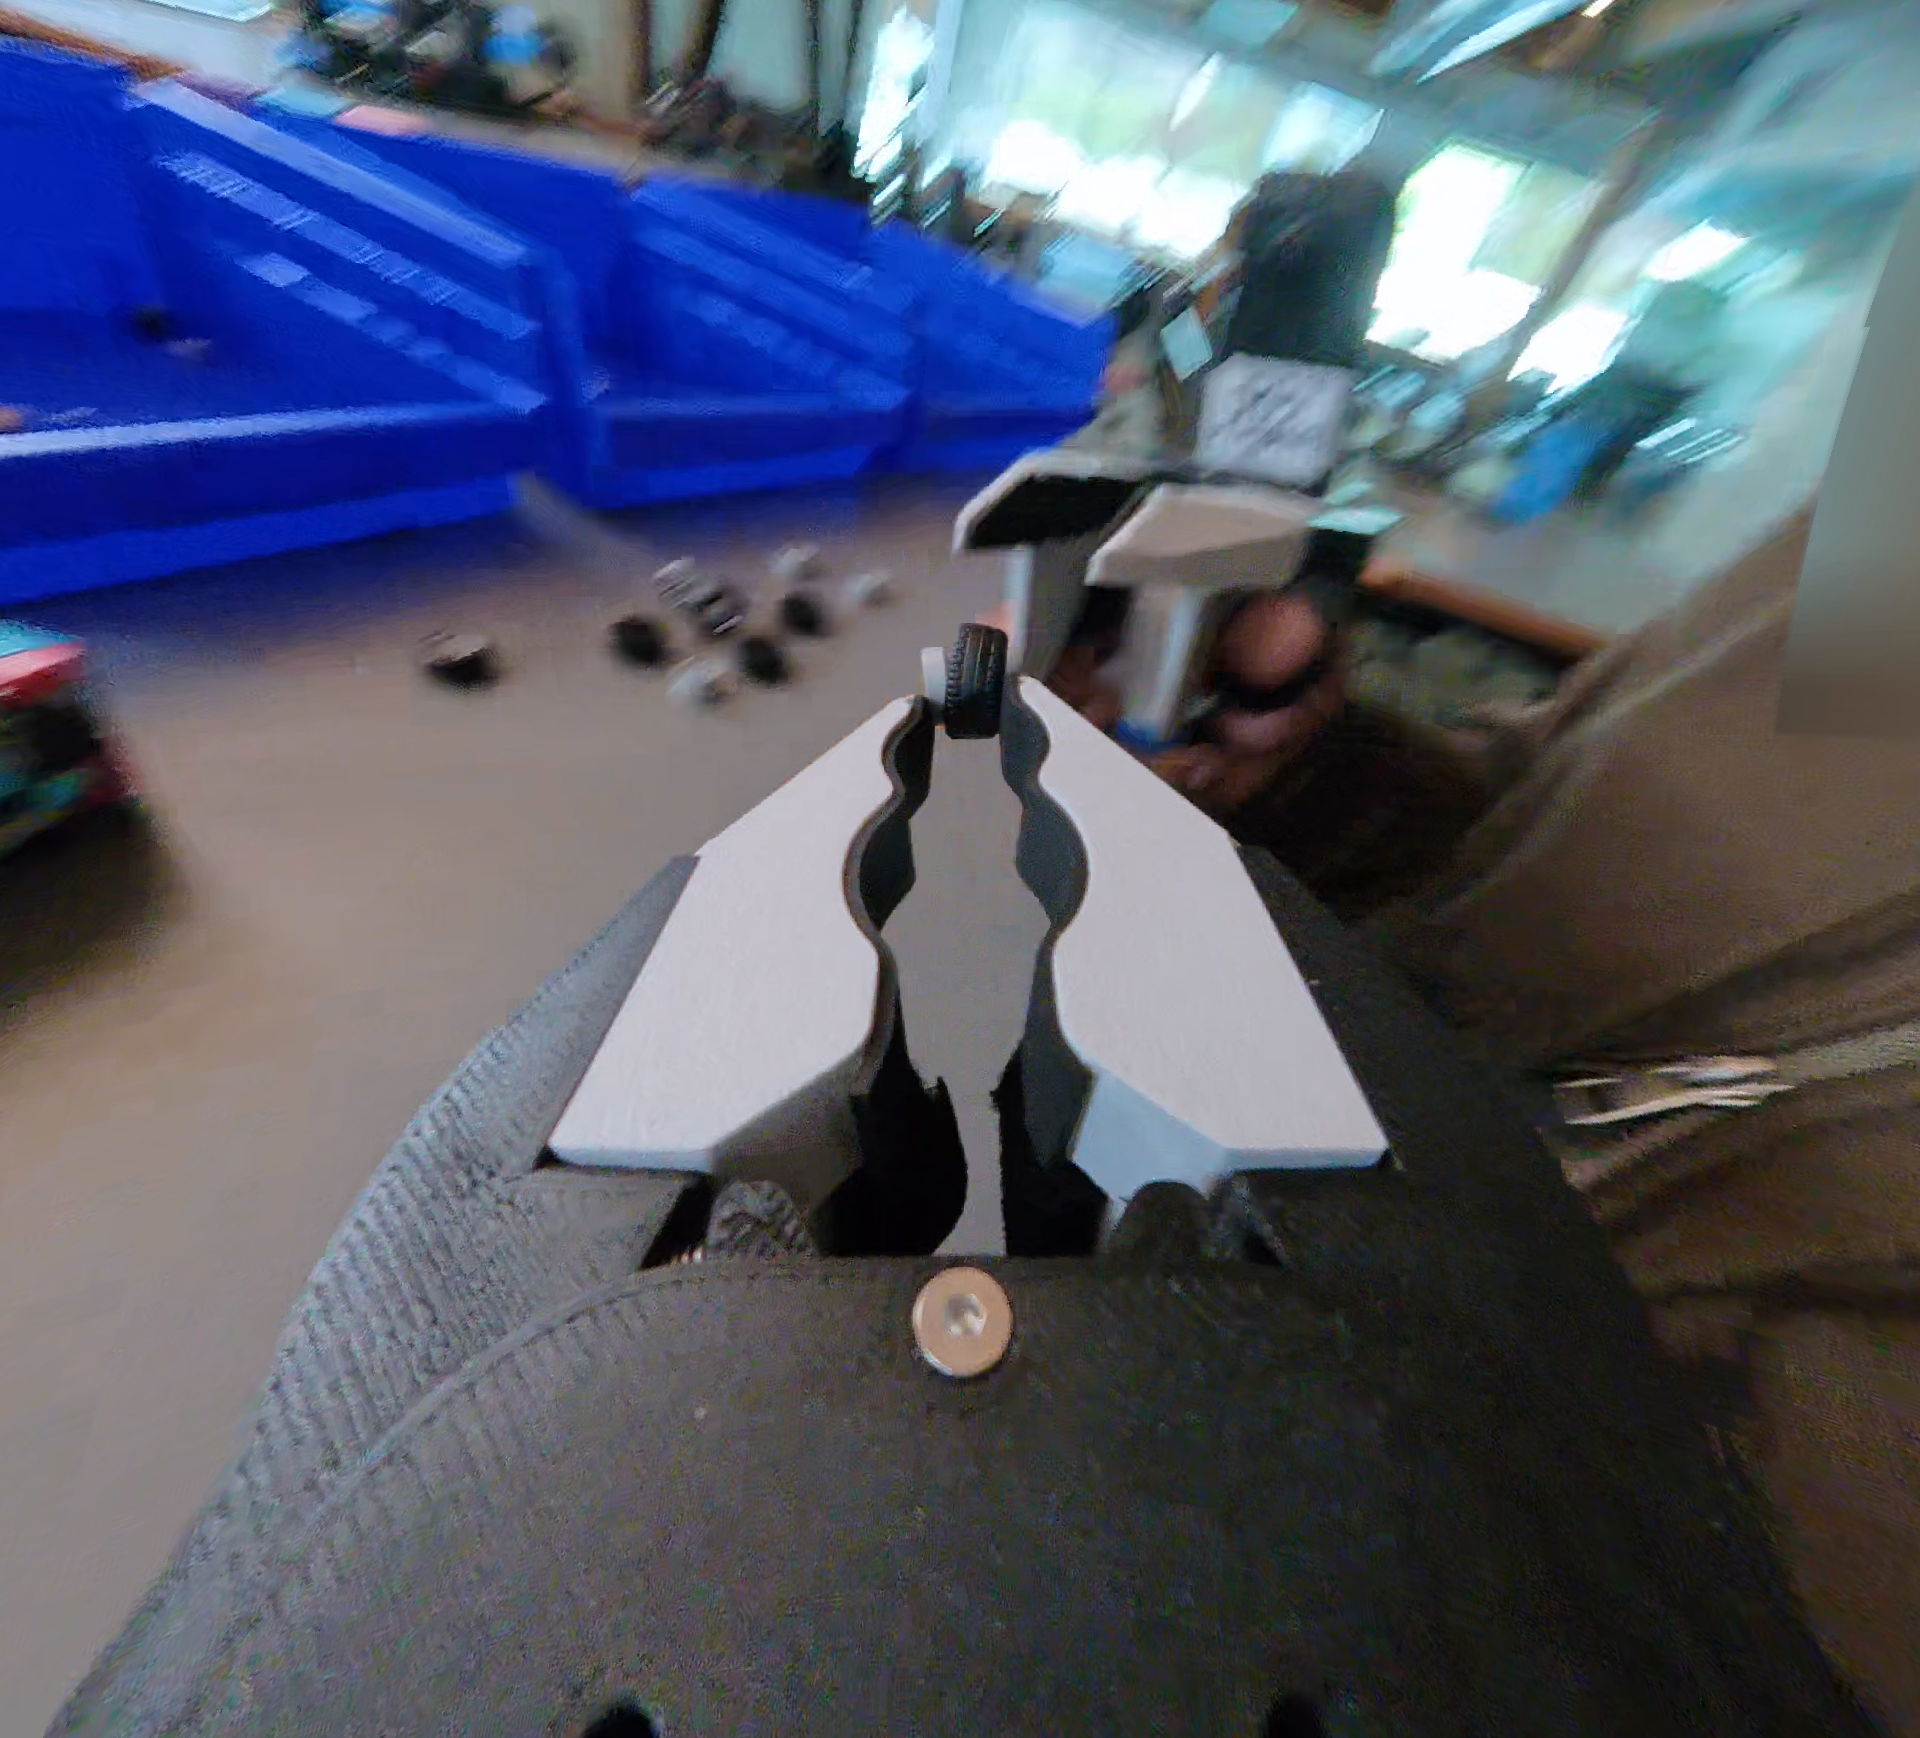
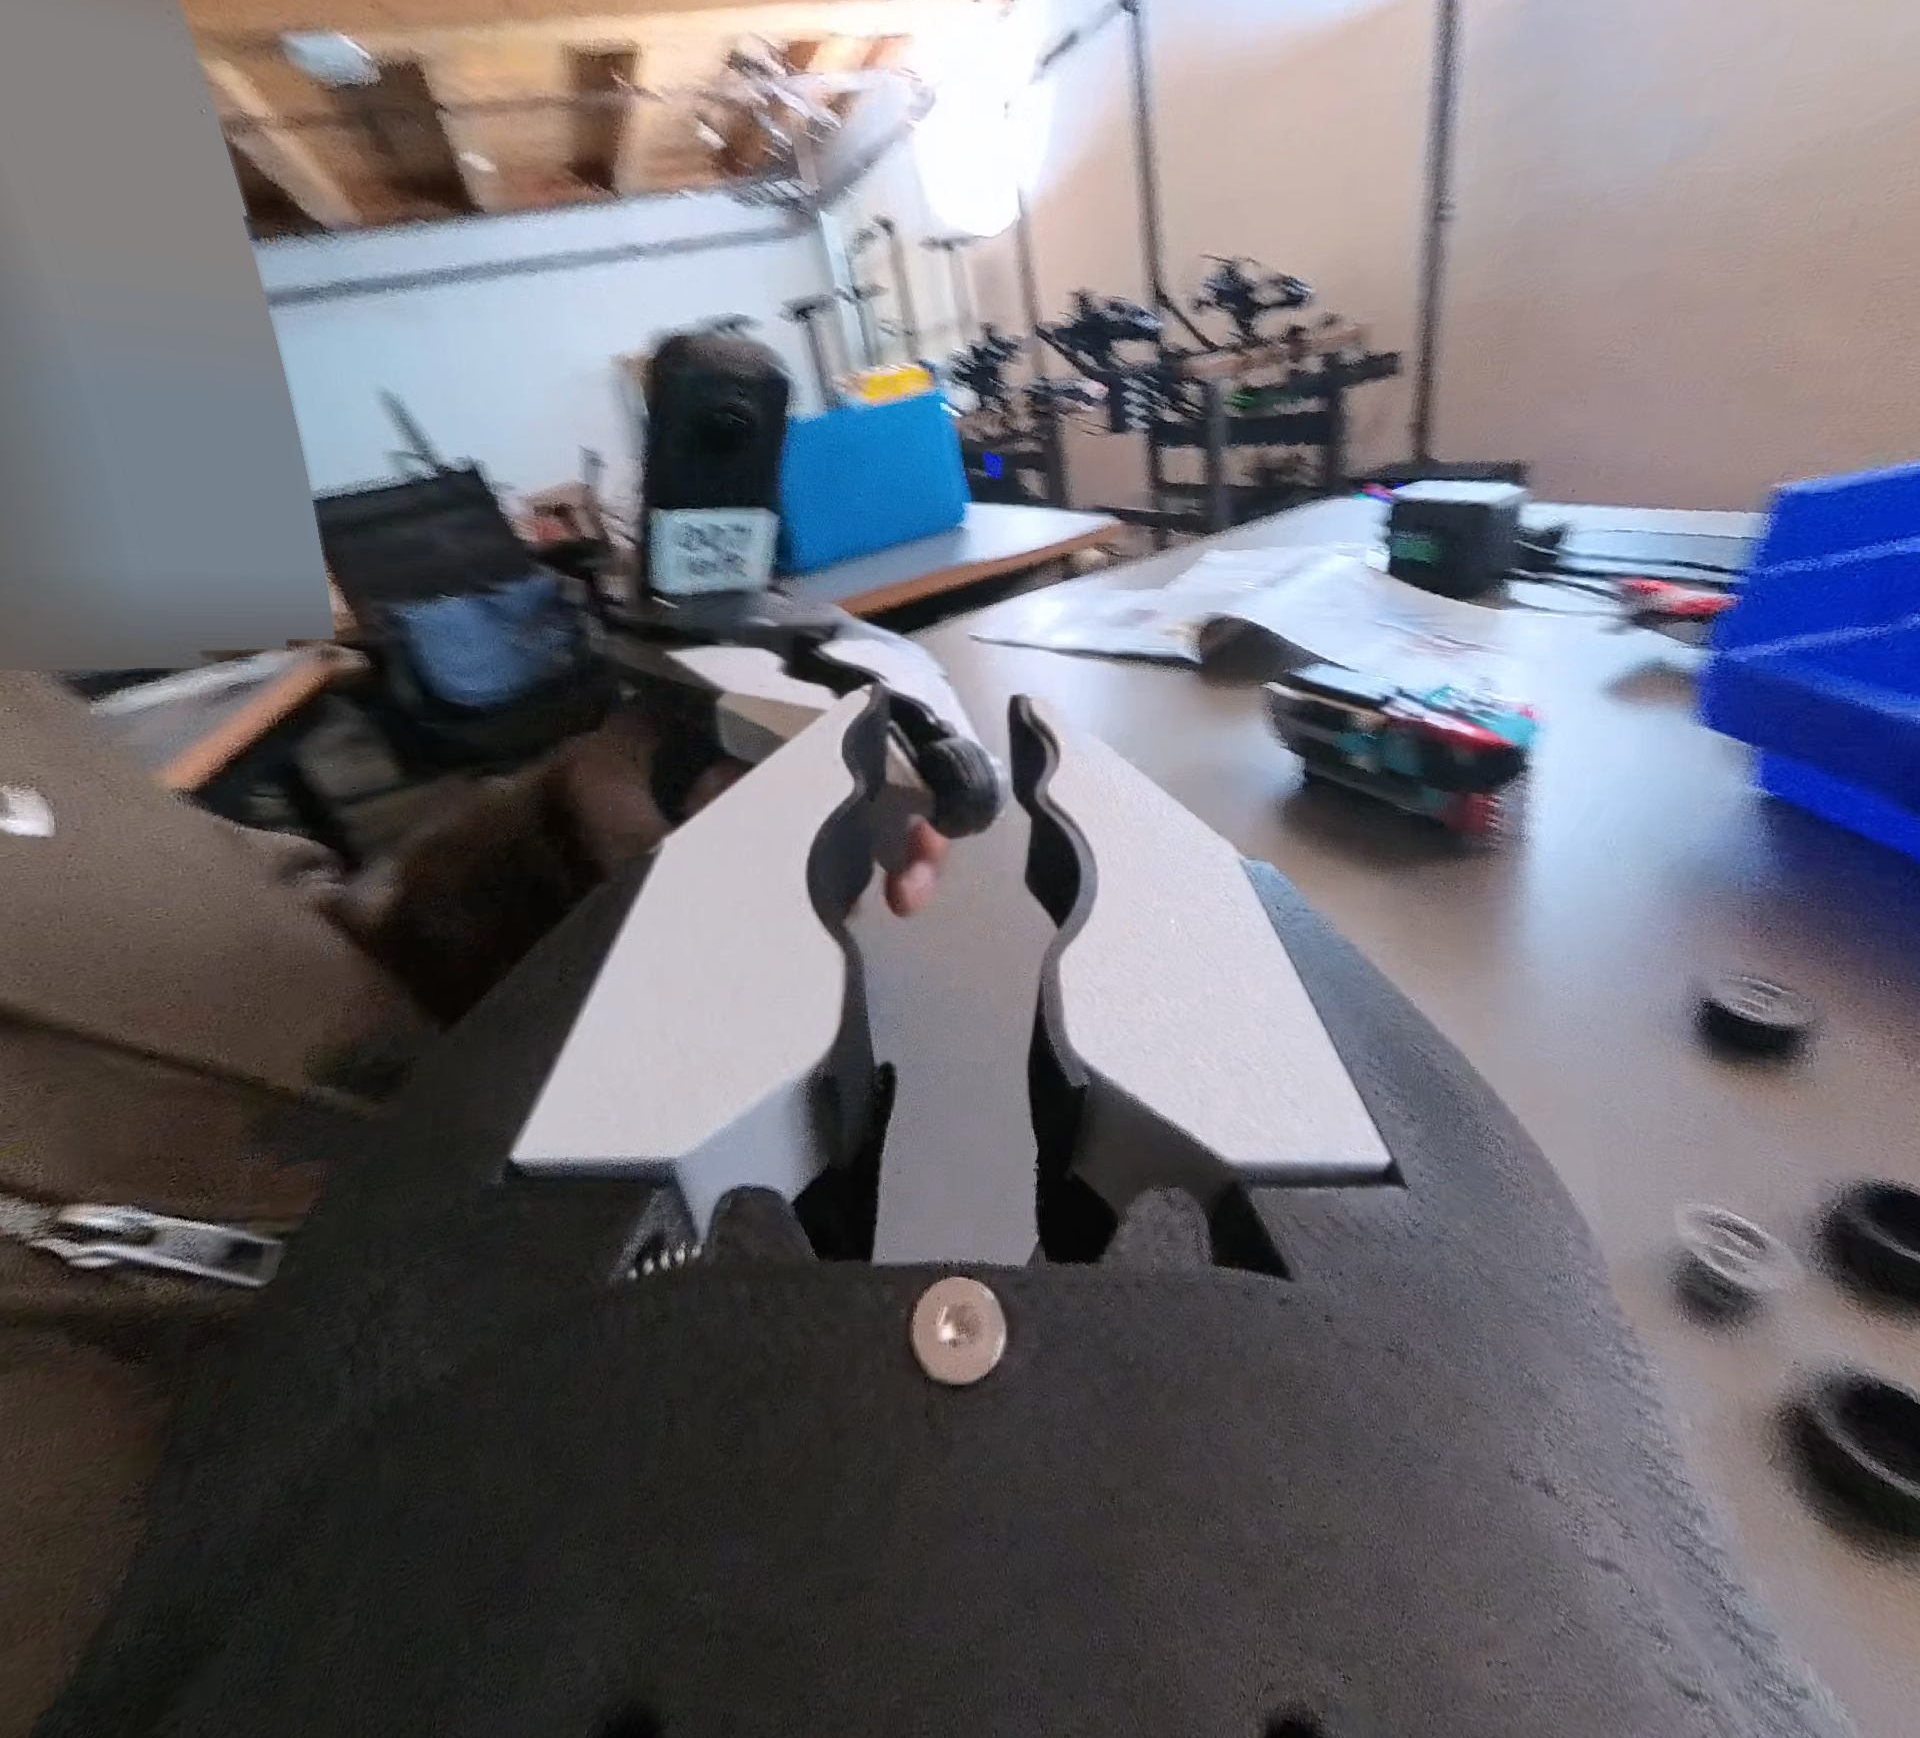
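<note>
I am working over a wide grey-brown tabletop [image 2: 1299, 909], and a row of big blue plastic bins [image 1: 364, 317] is standing along its far side. A small multicoloured toy car of red, teal and black bricks [image 2: 1403, 748] is sitting near the bins, with an open paper booklet [image 2: 1330, 608] lying beyond it. A scatter of small black tyres and pale wheel hubs [image 1: 717, 623] is lying loose on the table between the bins and my tools; more of them [image 2: 1756, 1013] are showing blurred at the edge of the right wrist view. My left gripper [image 1: 971, 701] is pinching a small black rubber tyre on a white hub [image 1: 975, 675] at its very tips, both pads pressing its sides, lifted clear of the table. My right gripper [image 2: 951, 722] is standing spread, its jaws apart; the left tool's tyre is sitting in front of its gap, and I cannot tell whether it is touching either pad.
</note>
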Available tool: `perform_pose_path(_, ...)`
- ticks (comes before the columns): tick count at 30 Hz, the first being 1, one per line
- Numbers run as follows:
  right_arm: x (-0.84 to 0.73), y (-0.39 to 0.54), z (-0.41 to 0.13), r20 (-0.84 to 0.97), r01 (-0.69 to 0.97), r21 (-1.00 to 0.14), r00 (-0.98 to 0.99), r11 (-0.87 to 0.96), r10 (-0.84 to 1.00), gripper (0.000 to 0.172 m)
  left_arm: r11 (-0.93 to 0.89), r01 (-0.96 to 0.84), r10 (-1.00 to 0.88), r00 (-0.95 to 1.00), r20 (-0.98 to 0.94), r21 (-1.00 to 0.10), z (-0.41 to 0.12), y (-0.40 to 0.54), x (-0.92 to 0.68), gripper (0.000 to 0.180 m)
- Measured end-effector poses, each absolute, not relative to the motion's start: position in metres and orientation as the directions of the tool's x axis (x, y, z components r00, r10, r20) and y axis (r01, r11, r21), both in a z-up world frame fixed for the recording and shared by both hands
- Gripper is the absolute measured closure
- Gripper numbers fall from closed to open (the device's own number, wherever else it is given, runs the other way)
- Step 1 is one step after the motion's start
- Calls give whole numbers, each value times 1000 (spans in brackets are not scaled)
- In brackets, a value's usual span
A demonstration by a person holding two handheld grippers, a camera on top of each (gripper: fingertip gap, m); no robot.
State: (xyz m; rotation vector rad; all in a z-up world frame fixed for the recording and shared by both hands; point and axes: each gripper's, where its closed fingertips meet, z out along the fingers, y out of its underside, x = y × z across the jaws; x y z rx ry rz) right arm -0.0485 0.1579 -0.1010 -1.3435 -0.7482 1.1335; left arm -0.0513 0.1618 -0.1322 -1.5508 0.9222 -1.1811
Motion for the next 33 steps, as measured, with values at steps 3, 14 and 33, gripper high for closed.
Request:
perform_pose_path(3,-37,176,-118,-182,-82,-983,436,-162,881,141,-293,-246,-888,427,168,-924,-169,187,-61,167)
perform_pose_path(14,-25,195,-137,-259,-26,-957,515,-288,817,141,-400,-454,-840,528,122,-796,-215,209,-68,164)
perform_pose_path(33,-74,172,-110,-310,-48,-947,402,-318,862,122,-405,-466,-598,786,-158,-787,-191,256,-115,130)
